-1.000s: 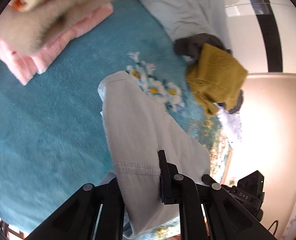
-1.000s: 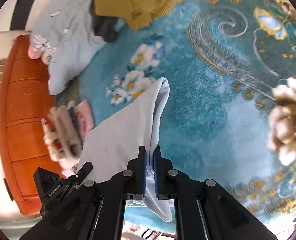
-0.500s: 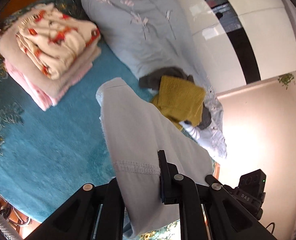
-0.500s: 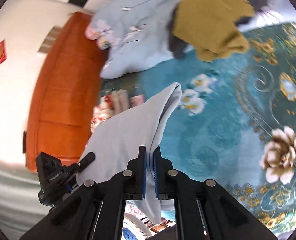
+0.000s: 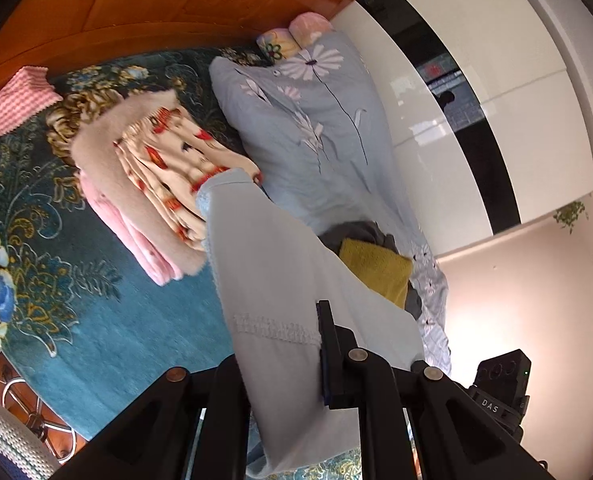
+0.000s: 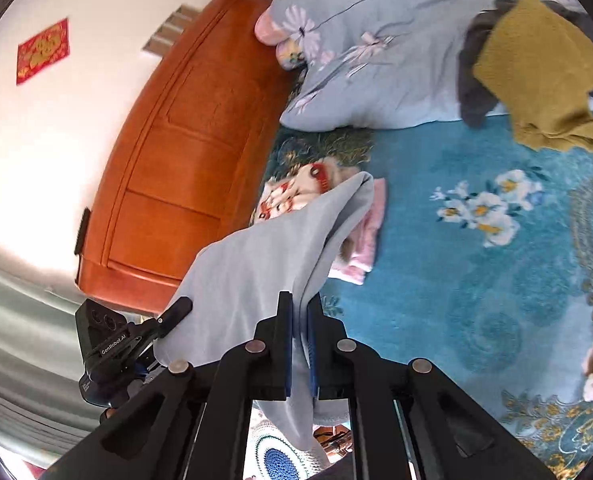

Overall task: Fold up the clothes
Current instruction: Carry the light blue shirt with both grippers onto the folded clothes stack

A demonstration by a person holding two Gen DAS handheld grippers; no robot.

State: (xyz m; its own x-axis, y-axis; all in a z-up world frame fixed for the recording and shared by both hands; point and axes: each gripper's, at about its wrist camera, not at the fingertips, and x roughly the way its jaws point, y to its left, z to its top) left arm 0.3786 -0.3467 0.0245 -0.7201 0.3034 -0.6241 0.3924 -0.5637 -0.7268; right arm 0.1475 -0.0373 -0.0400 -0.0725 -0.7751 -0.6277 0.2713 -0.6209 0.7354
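Note:
A folded pale blue garment hangs between both grippers, lifted above the bed. My left gripper is shut on one end of it, near a lace band. My right gripper is shut on the other end. A stack of folded clothes, cream with red print on pink, lies on the teal bedspread just beyond the garment; it also shows in the right wrist view. A mustard knit on a grey garment lies unfolded farther off.
A pale blue floral quilt lies along the wall side of the bed. The orange wooden headboard stands behind the stack. A pink checked cloth lies near the headboard. The teal flowered bedspread spreads to the right.
Both grippers have raised and carried the garment toward the headboard. The folded stack and headboard have come into view behind it.

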